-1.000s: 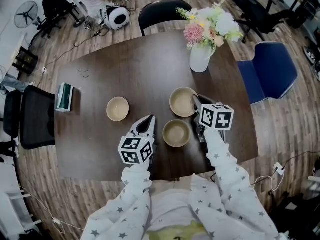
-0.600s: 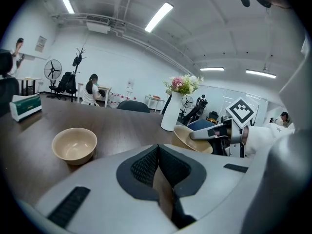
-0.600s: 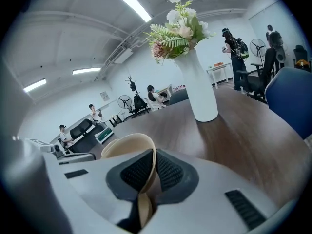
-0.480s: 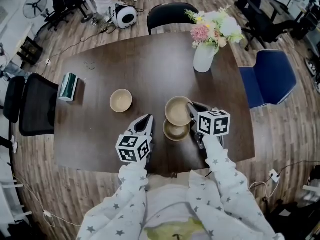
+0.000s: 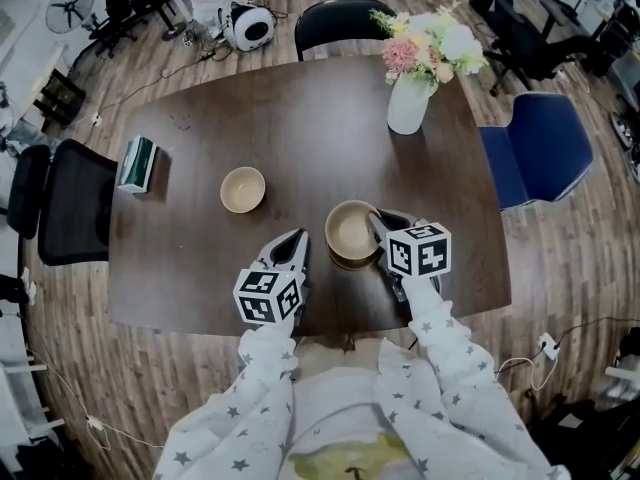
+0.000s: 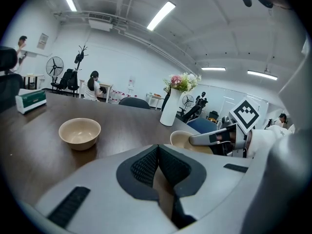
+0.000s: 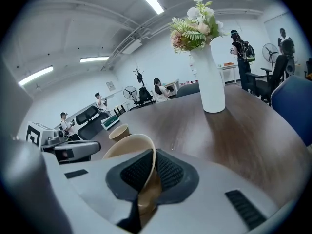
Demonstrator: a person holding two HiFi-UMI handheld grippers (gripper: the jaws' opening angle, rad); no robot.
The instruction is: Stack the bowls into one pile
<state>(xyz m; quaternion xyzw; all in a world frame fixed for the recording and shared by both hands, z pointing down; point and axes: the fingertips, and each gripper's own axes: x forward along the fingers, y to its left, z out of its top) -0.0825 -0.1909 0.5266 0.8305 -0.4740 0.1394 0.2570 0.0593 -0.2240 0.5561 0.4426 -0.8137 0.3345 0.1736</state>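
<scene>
A beige bowl (image 5: 352,231) hangs over the near middle of the dark table (image 5: 300,128). My right gripper (image 5: 378,226) is shut on its right rim, and in the right gripper view the bowl wall (image 7: 130,149) runs between the pads. A second bowl lies under it, almost wholly hidden; only a sliver of rim (image 5: 350,261) shows, and I cannot tell if they touch. The third bowl (image 5: 242,189) (image 6: 79,132) (image 7: 118,132) stands alone to the left. My left gripper (image 5: 292,250) (image 6: 157,165) hovers shut and empty just left of the held bowl (image 6: 183,139).
A white vase of flowers (image 5: 408,106) (image 7: 210,84) stands at the far right of the table. A green tissue box (image 5: 135,164) lies near the left edge. A black chair (image 5: 70,218) stands at the left, a blue one (image 5: 535,148) at the right, another black one (image 5: 340,18) at the far side.
My right gripper has carried its bowl toward me until it covers the nearer bowl, which stood apart a second ago. The left gripper has shifted only a little.
</scene>
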